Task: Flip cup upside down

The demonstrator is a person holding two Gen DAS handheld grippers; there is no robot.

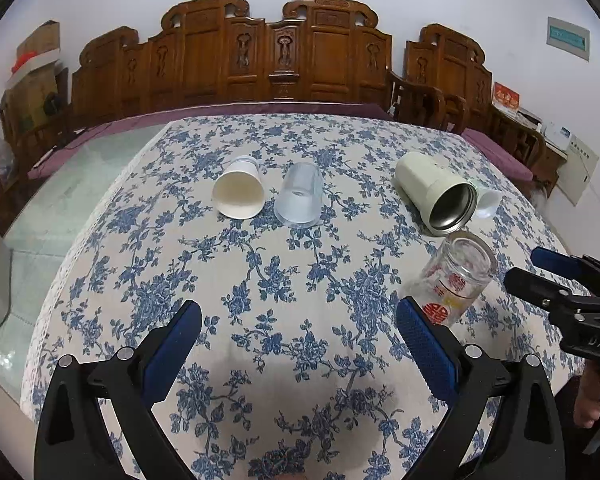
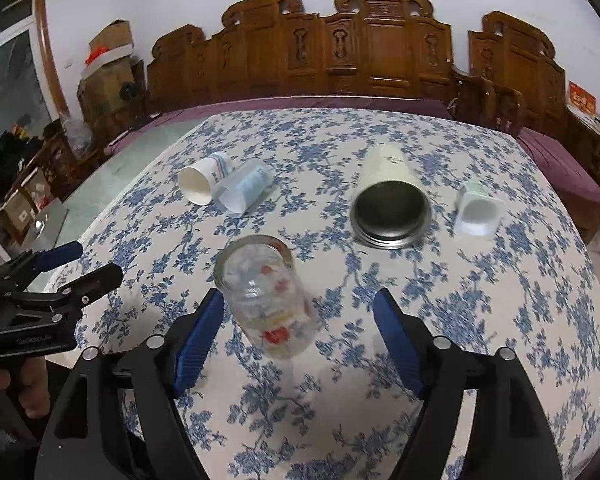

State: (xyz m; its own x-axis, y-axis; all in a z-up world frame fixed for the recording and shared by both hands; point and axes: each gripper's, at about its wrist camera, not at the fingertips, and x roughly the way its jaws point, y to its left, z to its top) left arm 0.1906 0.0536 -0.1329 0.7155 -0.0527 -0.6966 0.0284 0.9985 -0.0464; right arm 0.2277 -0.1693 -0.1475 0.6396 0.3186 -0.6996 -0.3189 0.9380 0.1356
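A clear glass cup with red characters lies on its side on the floral tablecloth, mouth pointing away. My right gripper is open with the cup between its blue pads, nearer the left pad. In the left wrist view the same cup lies just right of my open left gripper, which holds nothing. The right gripper shows at the right edge there.
A white paper cup and a clear plastic cup lie on their sides at the back. A cream steel-lined tumbler and a small white cup lie at the right. The tablecloth covers the table; wooden benches stand behind.
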